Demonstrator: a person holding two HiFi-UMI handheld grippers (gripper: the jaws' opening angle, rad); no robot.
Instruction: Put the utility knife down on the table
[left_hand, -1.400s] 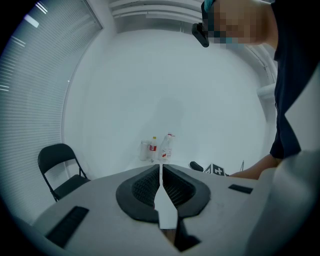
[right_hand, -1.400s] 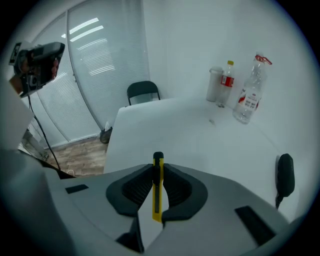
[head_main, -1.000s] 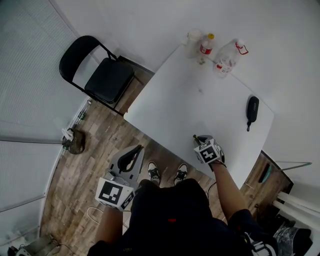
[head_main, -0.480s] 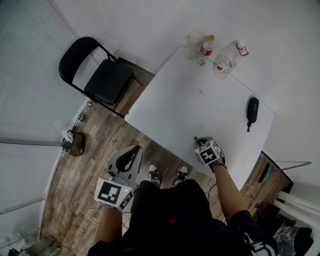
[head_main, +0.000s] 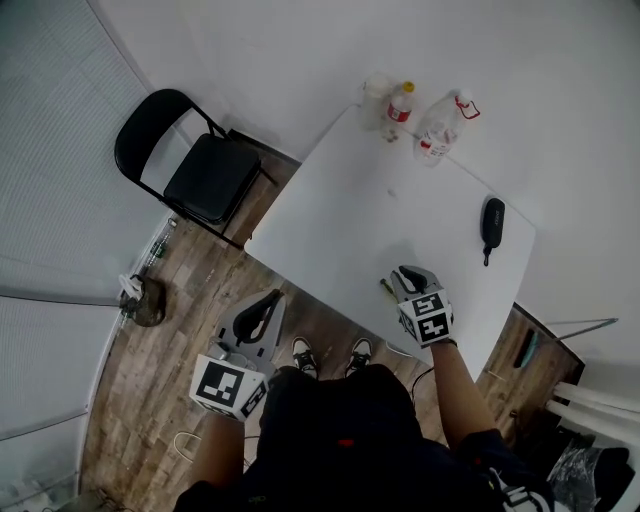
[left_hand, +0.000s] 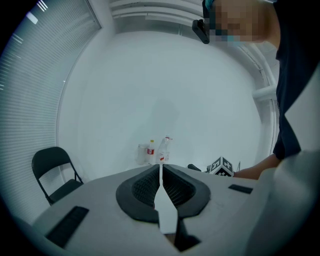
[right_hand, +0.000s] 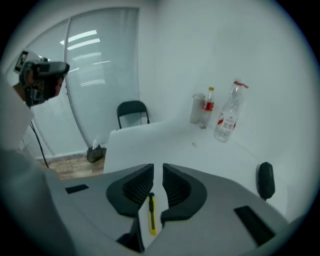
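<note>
The yellow utility knife (right_hand: 151, 214) lies flat on the white table (head_main: 340, 210) near its front edge, and it shows as a small sliver (head_main: 385, 288) in the head view. My right gripper (head_main: 410, 276) hovers just above and right of it. In the right gripper view its jaws (right_hand: 158, 182) stand open by a narrow gap with nothing between the pads, and the knife shows on the table below them. My left gripper (head_main: 262, 310) hangs over the wooden floor, off the table's left front. Its pads (left_hand: 160, 175) meet at the tips and hold nothing.
At the table's far end stand a red-labelled bottle (head_main: 398, 104), a clear bottle (head_main: 435, 130) and a cup (head_main: 374, 95). A black oblong case (head_main: 491, 222) lies near the right edge. A black folding chair (head_main: 205, 170) stands left of the table.
The right gripper has lifted slightly and drawn back from the knife, which stays on the table. The left gripper has hardly moved.
</note>
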